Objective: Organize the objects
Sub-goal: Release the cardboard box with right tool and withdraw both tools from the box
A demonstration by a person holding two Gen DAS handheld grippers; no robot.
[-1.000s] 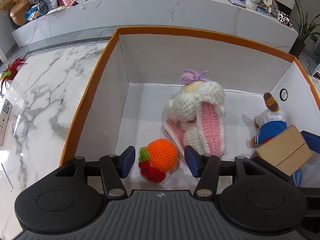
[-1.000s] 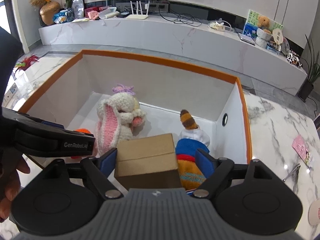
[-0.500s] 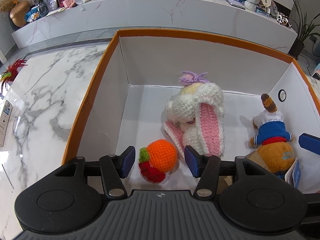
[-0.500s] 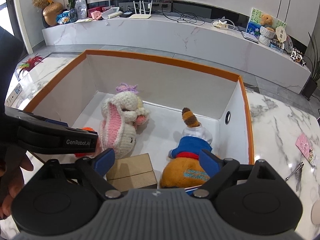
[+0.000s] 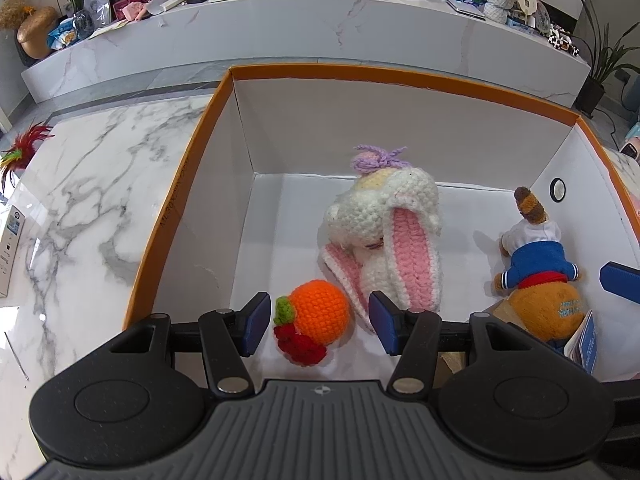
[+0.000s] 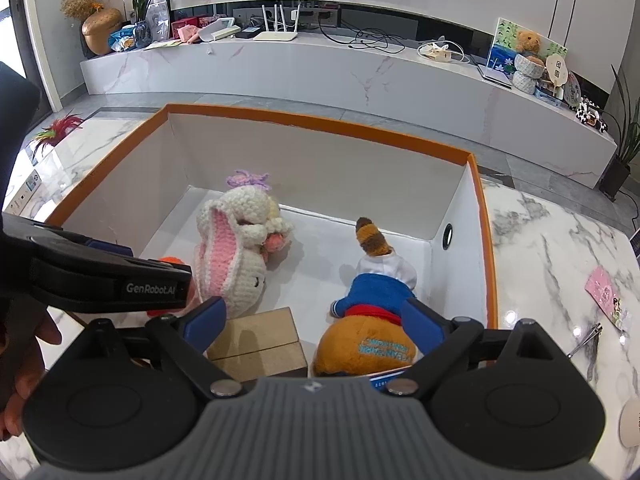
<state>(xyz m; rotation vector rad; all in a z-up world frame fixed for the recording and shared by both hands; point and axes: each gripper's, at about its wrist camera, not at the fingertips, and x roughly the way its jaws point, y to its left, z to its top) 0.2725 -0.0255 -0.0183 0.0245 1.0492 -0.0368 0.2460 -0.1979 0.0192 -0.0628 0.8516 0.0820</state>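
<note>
Four items in orange-rimmed box, left to right: crochet orange, crochet bunny, cardboard carton, plush bear. My left gripper spread, hovering over orange, pads clear. My right gripper jaws just been opening, wide above carton and bear, gripping nothing.

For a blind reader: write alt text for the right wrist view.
The open right hand-held gripper hangs over a white, orange-rimmed box holding a cardboard box, a plush bear and a crocheted bunny.
</note>
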